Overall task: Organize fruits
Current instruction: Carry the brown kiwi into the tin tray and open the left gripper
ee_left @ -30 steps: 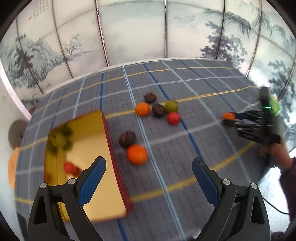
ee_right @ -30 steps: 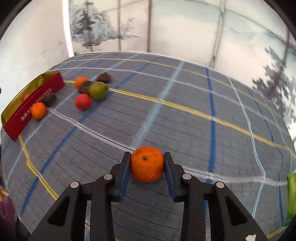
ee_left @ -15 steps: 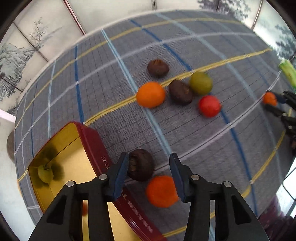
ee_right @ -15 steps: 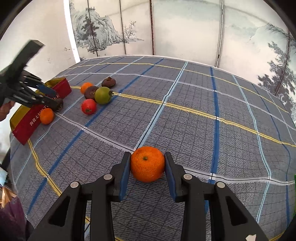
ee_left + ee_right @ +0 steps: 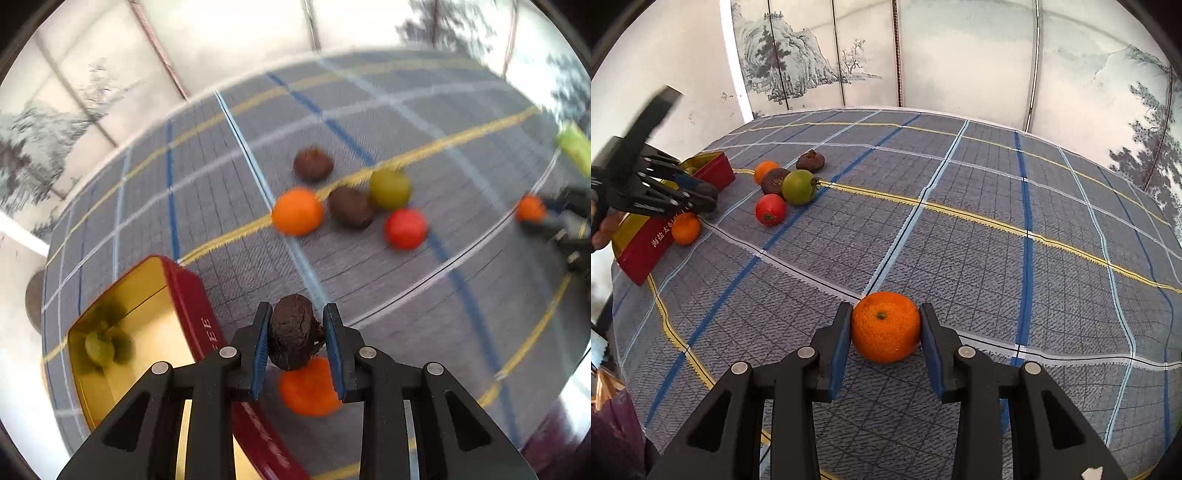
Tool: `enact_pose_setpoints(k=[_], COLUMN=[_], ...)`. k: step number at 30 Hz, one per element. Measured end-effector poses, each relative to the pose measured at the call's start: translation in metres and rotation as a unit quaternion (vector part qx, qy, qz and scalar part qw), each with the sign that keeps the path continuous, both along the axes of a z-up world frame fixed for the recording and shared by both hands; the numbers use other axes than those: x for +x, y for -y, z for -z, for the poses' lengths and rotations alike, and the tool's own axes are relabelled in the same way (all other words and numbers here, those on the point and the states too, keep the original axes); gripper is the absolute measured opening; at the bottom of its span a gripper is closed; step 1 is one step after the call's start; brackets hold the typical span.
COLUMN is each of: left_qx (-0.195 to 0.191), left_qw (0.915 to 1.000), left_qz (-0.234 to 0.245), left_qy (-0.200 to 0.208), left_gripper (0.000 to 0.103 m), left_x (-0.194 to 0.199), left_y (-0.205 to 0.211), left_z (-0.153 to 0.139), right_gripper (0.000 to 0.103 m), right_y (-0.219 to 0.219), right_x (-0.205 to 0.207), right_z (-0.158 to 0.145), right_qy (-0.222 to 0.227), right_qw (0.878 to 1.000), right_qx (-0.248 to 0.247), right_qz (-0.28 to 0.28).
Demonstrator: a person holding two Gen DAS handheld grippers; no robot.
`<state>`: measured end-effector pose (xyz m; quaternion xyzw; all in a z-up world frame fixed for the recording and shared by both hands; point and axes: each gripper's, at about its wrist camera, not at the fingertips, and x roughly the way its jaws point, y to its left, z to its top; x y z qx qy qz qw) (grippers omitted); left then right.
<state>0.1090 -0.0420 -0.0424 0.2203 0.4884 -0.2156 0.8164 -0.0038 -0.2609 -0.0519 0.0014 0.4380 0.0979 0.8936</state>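
Observation:
My left gripper [image 5: 297, 341] is shut on a dark brown wrinkled fruit [image 5: 293, 338], held just above an orange [image 5: 308, 387] beside the red tin with a gold inside [image 5: 147, 332]. A green fruit [image 5: 99, 347] lies in the tin. My right gripper [image 5: 884, 328] is shut on a mandarin [image 5: 885, 326] low over the checked cloth. Loose fruits lie in a cluster: an orange [image 5: 297, 211], two brown ones [image 5: 351, 206] [image 5: 313, 163], a green one [image 5: 389, 189] and a red one [image 5: 405, 229]. The left gripper also shows in the right wrist view [image 5: 701, 195].
The checked tablecloth [image 5: 997, 240] covers a round table in front of a painted folding screen [image 5: 960, 55]. A green object [image 5: 576, 147] sits at the table's far right edge. The tin also shows in the right wrist view [image 5: 657, 236] at the left edge.
My left gripper dropped toward the tin, closed on the brown fruit and lifted it. My right gripper kept its hold on the mandarin and barely moved.

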Motion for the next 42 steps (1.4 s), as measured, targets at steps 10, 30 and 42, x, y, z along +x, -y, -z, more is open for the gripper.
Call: enact_pose_setpoints(k=[10,30,42], left_qx=[-0.094,-0.027,0.009], left_qw=[0.9927,0.983,0.9802], left_qz=[-0.066,-0.164,-0.185], left_qy=[0.035,0.078,0.072], left_gripper=[0.029,0.029,0.029], left_x=[-0.061,-0.049,-0.036], left_y=[-0.012,-0.11,-0.13], left_z=[-0.061,-0.031,0.004], right_gripper=[0.035,0.034,0.035], right_y=[-0.002,-0.007,-0.007], right_x=[0.005,0.004,0.004], right_z=[0.006,0.007,0.007], right_qy=[-0.014,-0.013,-0.013], right_qw=[1.0,0.999,0.999], right_qx=[-0.009,-0.03,-0.03], right_qz=[0.004,0.005,0.005])
